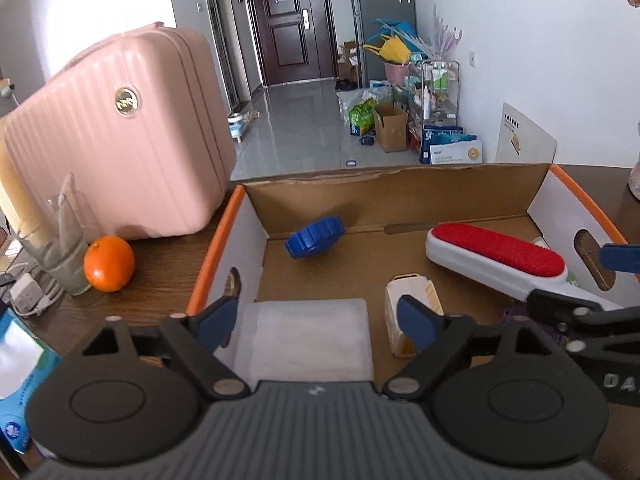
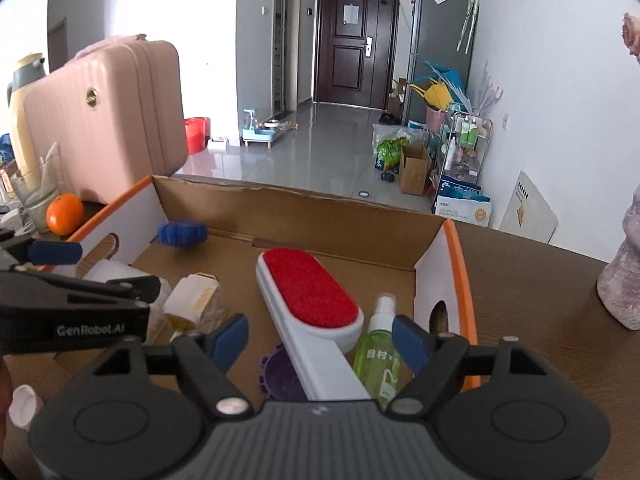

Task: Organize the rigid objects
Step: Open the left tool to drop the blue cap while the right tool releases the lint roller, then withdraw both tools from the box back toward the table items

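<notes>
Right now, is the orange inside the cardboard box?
No, the orange sits on the wooden table outside the cardboard box, left of its orange-edged wall, beside the pink suitcase.

You see a red-and-white lint brush (image 2: 310, 304), a blue cap (image 1: 315, 237), a green spray bottle (image 2: 378, 360), an orange (image 1: 109, 263) and a ribbed pink suitcase (image 1: 120, 136).

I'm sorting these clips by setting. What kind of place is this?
Most likely a lived-in flat: a wooden table facing a tiled hallway with a dark entrance door, a fridge, a pink suitcase and a pet feeder.
</notes>
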{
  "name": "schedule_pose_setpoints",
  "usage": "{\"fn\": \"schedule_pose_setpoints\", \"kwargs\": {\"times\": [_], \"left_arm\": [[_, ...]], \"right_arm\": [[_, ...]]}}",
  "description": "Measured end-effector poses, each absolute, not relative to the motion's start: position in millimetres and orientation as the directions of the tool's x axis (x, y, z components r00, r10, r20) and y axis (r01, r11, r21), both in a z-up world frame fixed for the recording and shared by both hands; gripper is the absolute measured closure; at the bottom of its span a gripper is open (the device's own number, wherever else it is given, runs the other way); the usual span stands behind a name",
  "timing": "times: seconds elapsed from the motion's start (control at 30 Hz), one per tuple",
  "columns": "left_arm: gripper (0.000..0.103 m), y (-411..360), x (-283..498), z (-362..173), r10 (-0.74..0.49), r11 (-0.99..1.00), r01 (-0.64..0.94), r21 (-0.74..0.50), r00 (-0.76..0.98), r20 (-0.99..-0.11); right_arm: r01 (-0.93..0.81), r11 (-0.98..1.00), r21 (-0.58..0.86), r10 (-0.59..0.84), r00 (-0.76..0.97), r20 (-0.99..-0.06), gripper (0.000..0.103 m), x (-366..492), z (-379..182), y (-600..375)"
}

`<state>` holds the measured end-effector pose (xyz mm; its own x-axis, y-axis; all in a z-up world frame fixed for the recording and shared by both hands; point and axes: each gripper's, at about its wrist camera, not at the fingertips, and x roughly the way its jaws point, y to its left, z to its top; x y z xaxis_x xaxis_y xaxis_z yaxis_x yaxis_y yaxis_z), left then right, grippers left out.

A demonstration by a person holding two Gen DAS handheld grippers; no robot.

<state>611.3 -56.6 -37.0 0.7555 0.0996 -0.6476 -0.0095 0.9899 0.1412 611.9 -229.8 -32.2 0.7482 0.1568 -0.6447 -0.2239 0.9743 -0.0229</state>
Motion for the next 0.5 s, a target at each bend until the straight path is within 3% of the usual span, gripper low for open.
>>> {"fn": "schedule_pose_setpoints", "kwargs": {"times": [0.07,0.27,0.5], "left_arm": [[0.004,-53,604,-32,0.098,0.990,-0.012,0.139,0.768,-0.633],[0.000,-45,581,-16,0.087,0.993,-0.021,0.114,0.789,-0.608],[0.000,-38,542,4,0.084,0.994,-0.029,0.103,0.809,-0.582]], "right_arm": [[-0.226,0.974,-0.012,0.168,0.759,-0.629,0.016,603,-27,-235],[-0.211,0.977,0.017,0.181,0.790,-0.585,0.001,569,-9,-244],[-0.196,0.981,0.011,0.170,0.822,-0.543,0.000,520,11,-242]]}}
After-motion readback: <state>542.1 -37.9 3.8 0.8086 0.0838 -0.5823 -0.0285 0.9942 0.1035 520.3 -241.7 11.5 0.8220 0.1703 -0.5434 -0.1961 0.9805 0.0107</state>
